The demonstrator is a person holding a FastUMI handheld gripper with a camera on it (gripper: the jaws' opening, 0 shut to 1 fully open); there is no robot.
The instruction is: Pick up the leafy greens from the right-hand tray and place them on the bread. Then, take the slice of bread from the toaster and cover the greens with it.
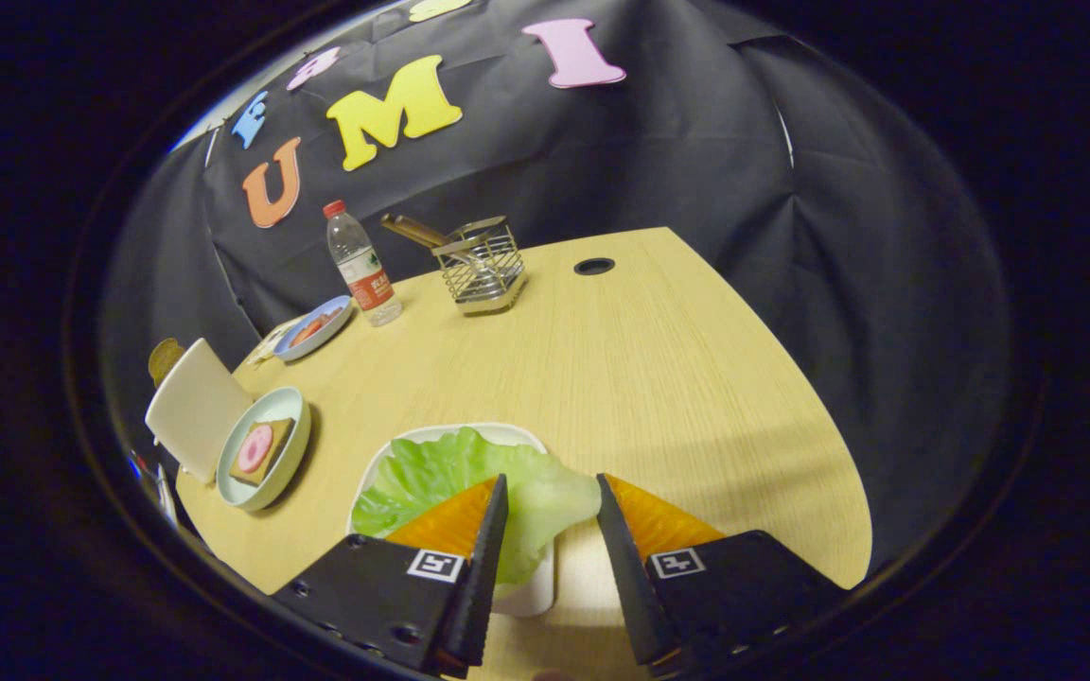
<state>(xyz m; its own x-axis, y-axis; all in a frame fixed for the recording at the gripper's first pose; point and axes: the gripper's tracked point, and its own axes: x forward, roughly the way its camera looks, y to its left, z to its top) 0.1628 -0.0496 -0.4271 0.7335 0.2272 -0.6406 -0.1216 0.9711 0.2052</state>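
The gripper (pixel 552 497) hangs low over the near edge of the desk (pixel 659 378), its jaws spread wide apart and holding nothing. Between and just ahead of the 2 fingers lies the leafy greens (pixel 455 473), a pale green lettuce leaf spread across a white tray (pixel 531 596). The left finger (pixel 469 530) overlaps the leaf's near right part in the view, while the leaf's whitish stem end reaches into the gap toward the right finger (pixel 644 530); whether either finger touches the leaf cannot be told. The right finger sits over bare desk just beside the tray.

To the left of the tray, a little farther off, stands a pale round plate (pixel 291 459) carrying a slice of bread (pixel 272 459) with a pink round slice (pixel 254 447) on top. Just left of the plate is a white toaster (pixel 190 407), with a brown slice in the toaster (pixel 165 359) sticking out of its top at the far side.

Farther along the left side of the desk is a blue plate (pixel 337 312) with reddish food on it, and beside it an upright clear bottle (pixel 360 265) with a red cap. To the bottle's right stands a wire holder (pixel 483 270) with brown utensil handles leaning out toward the left. Beyond that, near the far edge, a dark round hole (pixel 594 266) is set in the desk.
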